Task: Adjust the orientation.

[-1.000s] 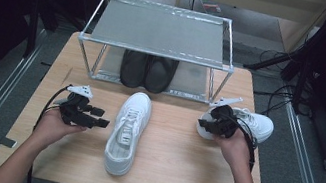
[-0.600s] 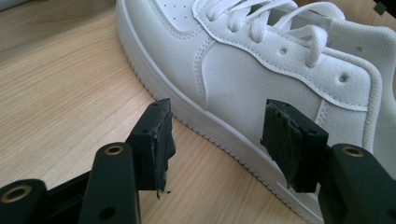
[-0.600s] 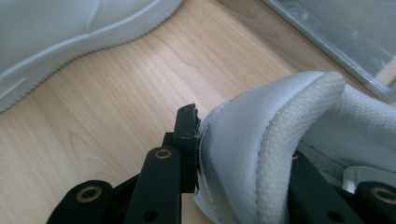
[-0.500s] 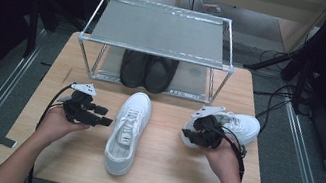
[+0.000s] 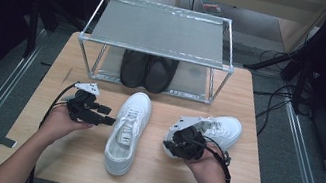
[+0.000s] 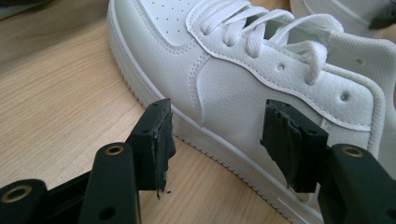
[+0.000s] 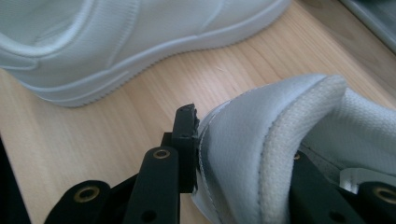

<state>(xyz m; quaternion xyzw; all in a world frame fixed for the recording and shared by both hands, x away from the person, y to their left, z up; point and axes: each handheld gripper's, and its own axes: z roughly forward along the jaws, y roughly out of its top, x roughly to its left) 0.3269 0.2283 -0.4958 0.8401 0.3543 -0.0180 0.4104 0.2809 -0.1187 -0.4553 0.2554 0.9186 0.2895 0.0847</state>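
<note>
White leather: the right gripper (image 5: 181, 143) is clamped on the heel of one sneaker (image 5: 217, 130) near the table's (image 5: 251, 99) right edge. Mid-table, the left gripper (image 5: 98, 114) stands with jaws apart, just beside the other sneaker (image 5: 127, 131).

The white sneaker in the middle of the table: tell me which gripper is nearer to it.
Left. The left gripper sits open right beside the middle sneaker, jaws facing its side. The right gripper is farther off, shut on the heel of the other sneaker.

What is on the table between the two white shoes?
Nothing: in the high view, bare wooden table separates the middle white shoe from the held white shoe.
</note>
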